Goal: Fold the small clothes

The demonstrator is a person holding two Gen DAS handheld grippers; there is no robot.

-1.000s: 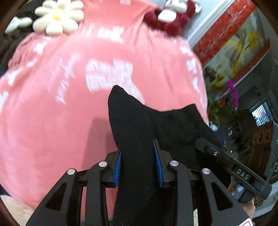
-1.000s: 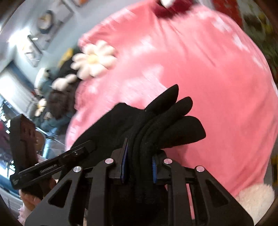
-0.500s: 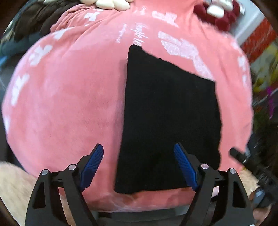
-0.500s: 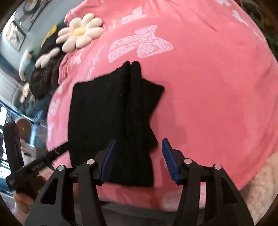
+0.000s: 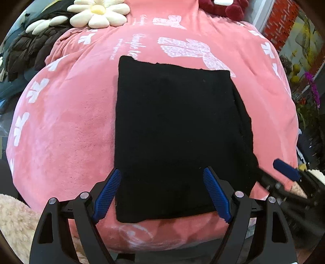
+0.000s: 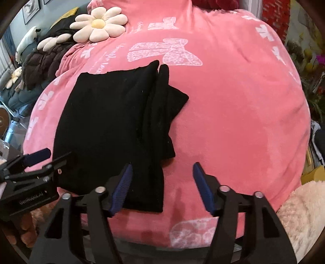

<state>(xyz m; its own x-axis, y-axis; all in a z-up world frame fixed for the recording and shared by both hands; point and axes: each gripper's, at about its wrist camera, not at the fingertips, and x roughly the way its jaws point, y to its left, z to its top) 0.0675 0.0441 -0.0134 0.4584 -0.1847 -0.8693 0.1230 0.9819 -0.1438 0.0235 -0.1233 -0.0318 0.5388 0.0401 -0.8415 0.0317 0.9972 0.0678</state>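
Note:
A black garment (image 5: 174, 134) lies folded into a rectangle on a pink blanket (image 5: 67, 126) with white bow prints. In the right wrist view the garment (image 6: 113, 130) shows layered folds along its right edge. My left gripper (image 5: 162, 190) is open and empty, its blue pads either side of the garment's near edge, above it. My right gripper (image 6: 162, 182) is open and empty at the garment's near right corner. Each gripper shows at the edge of the other's view, the right one (image 5: 288, 174) and the left one (image 6: 36, 158).
A daisy-shaped cushion (image 6: 99, 24) and a dark quilted jacket (image 6: 44, 63) lie at the far left of the blanket. A dark red plush (image 5: 221, 8) sits at the far end. A fluffy cream fabric (image 6: 302, 215) lies near right. Plants and flowers (image 5: 310, 89) stand to the right.
Both grippers let go of the black garment and opened. The garment dropped flat onto the blanket, and both grippers pulled back toward the near edge.

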